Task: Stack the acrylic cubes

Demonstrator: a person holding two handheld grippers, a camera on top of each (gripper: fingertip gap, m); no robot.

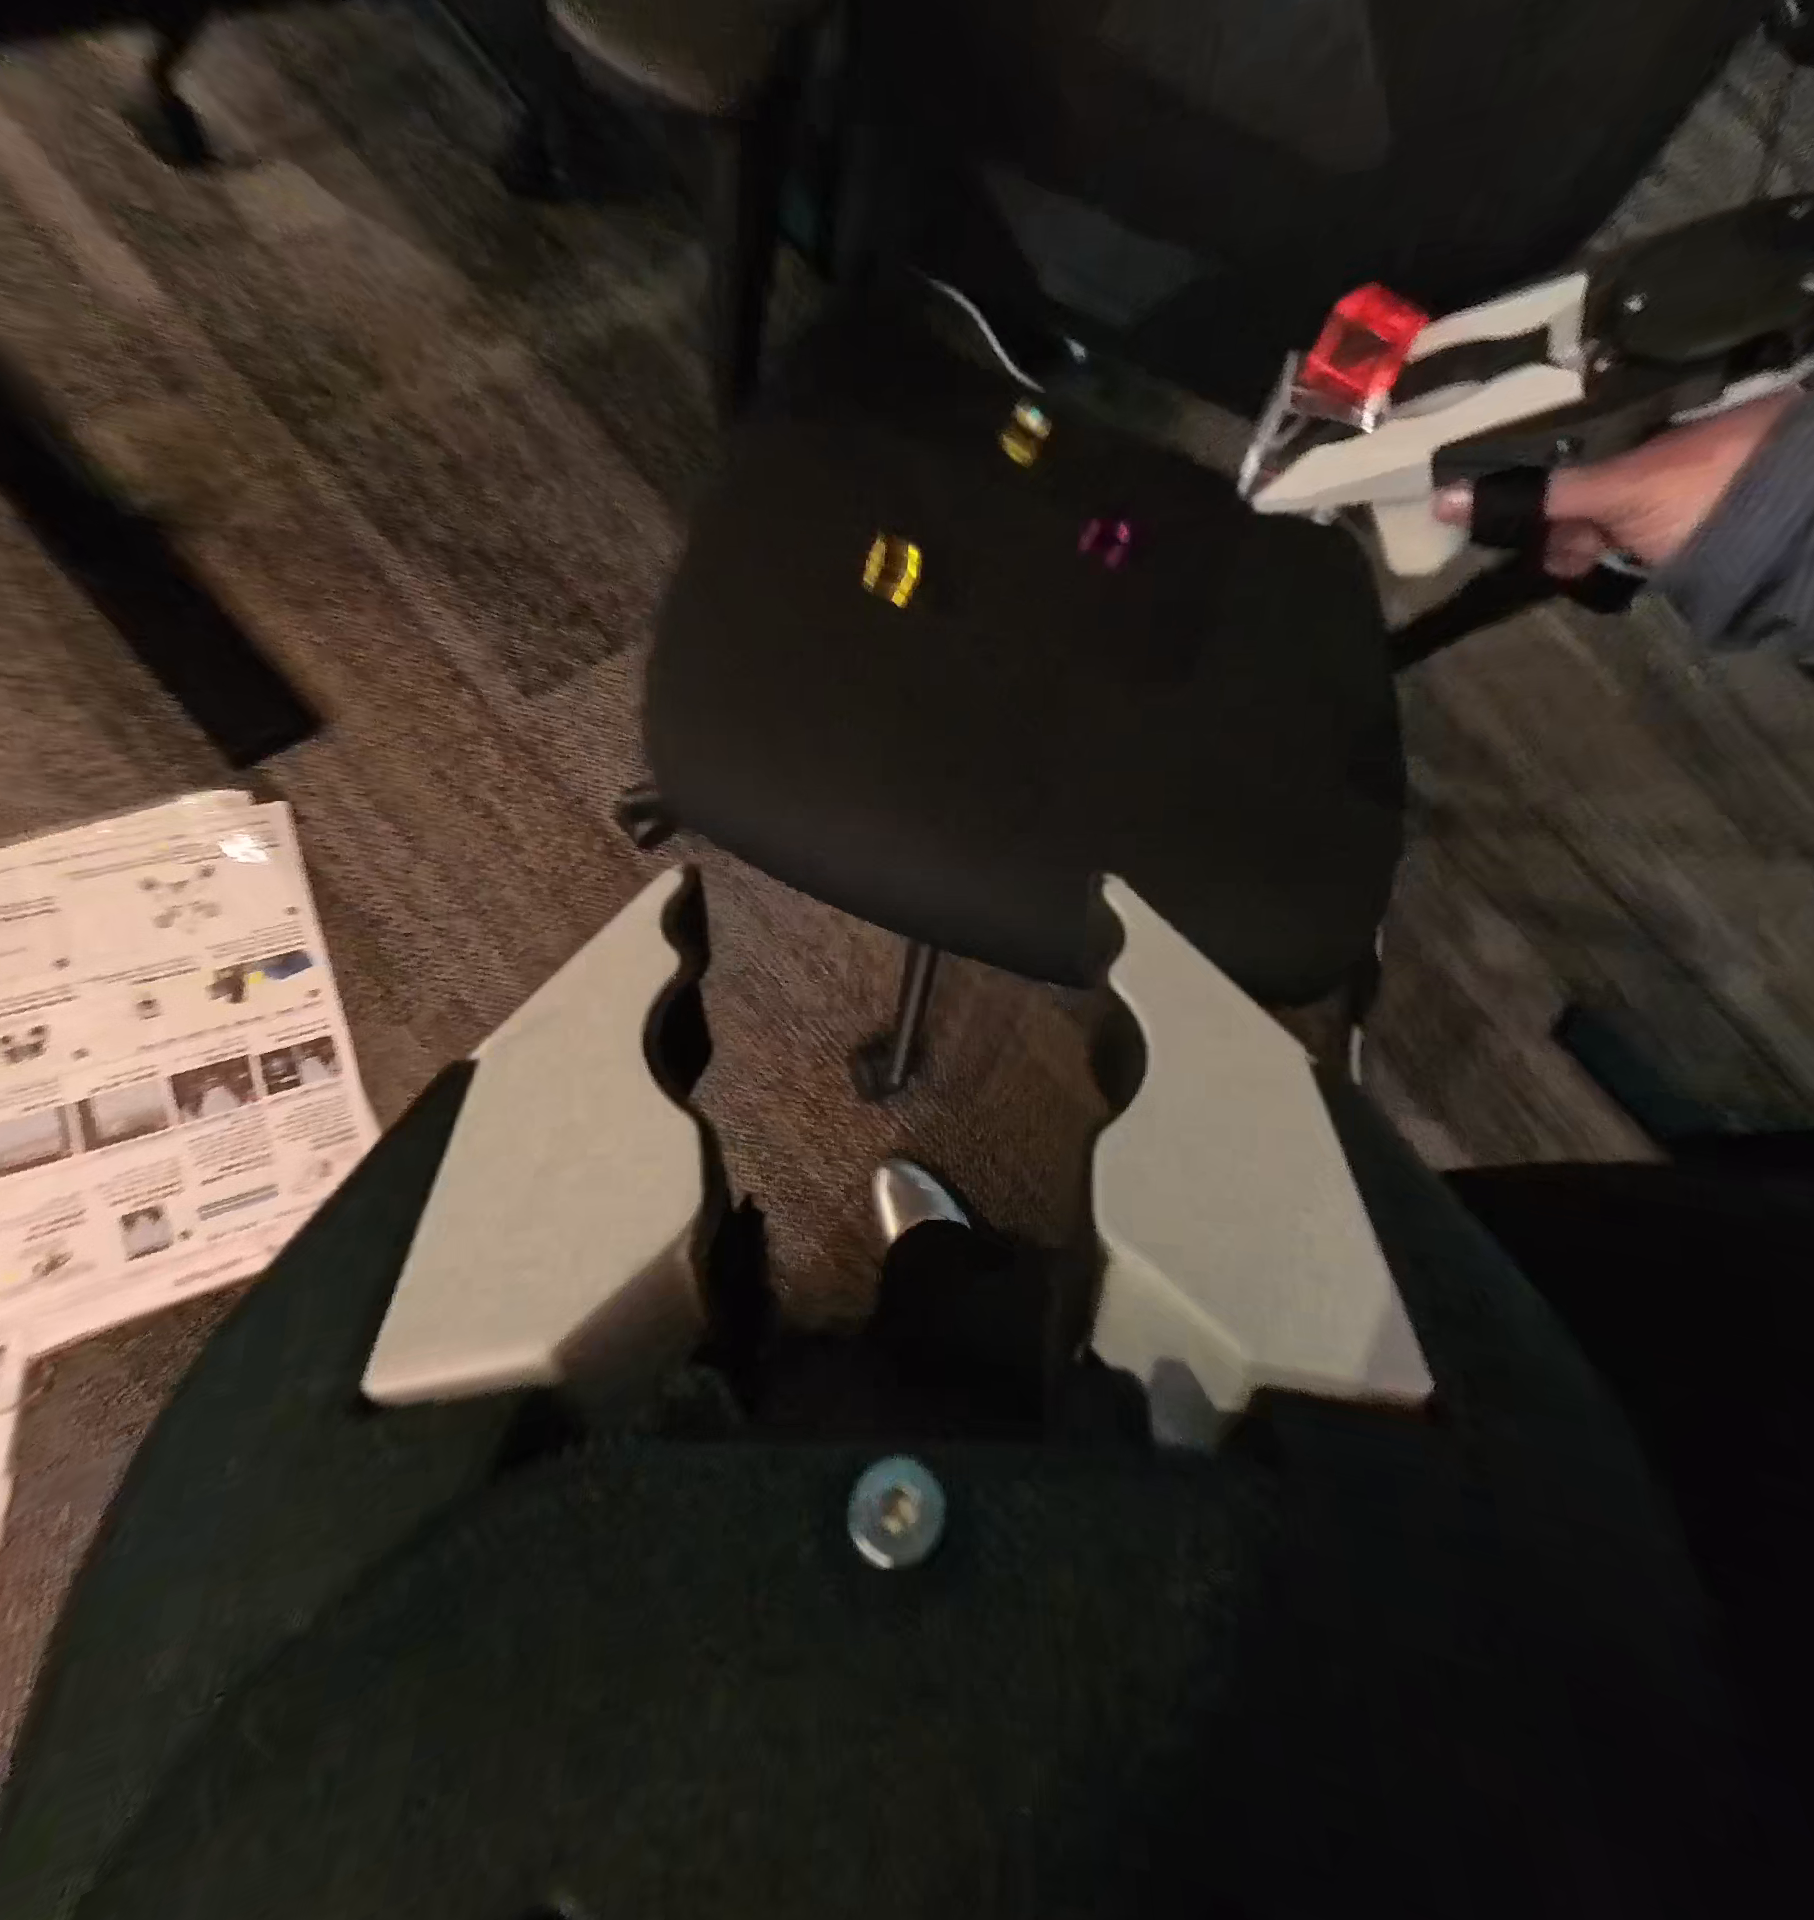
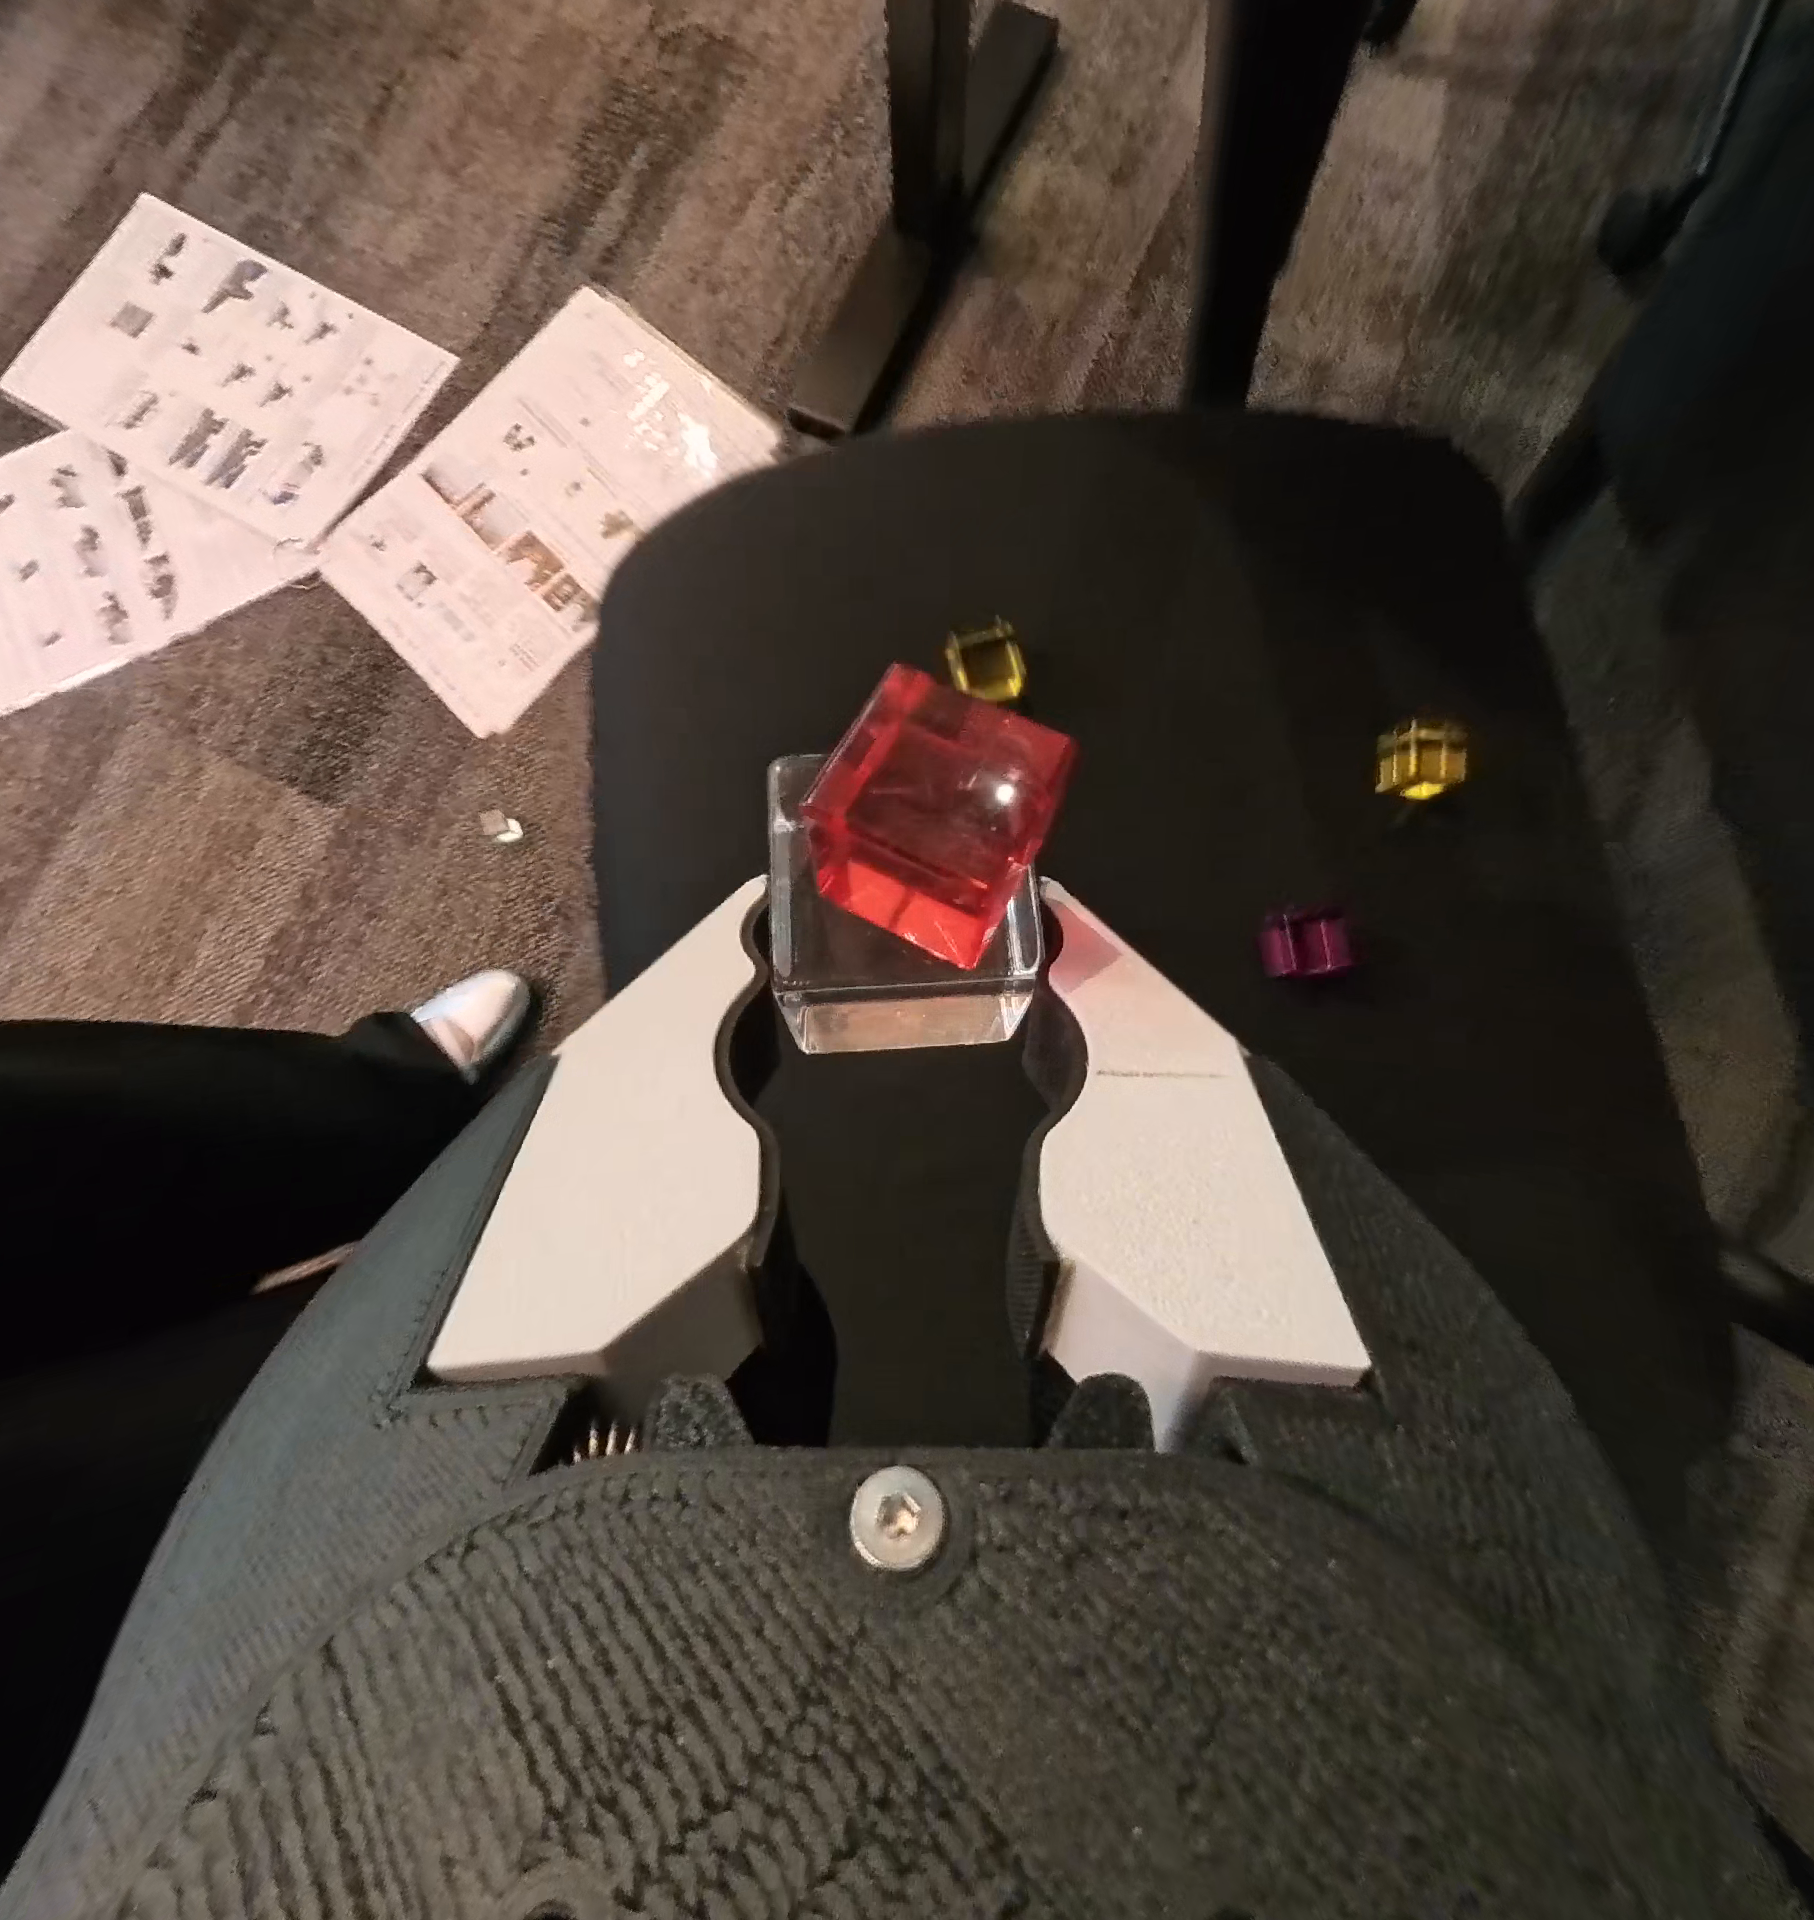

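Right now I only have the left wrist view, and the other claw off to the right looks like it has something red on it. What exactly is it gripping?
Observer: The right claw is shut on a clear cube; the red cube only rests on top of it, turned askew.
Operator: Is red touching the fingers at all?
Observer: Not that I can see; the fingers flank the clear cube, with red above them.
Operator: What else is on the floor besides my one sheet?
Observer: Three printed sheets lie overlapping on the carpet, plus a tiny pale cube beside the black seat.
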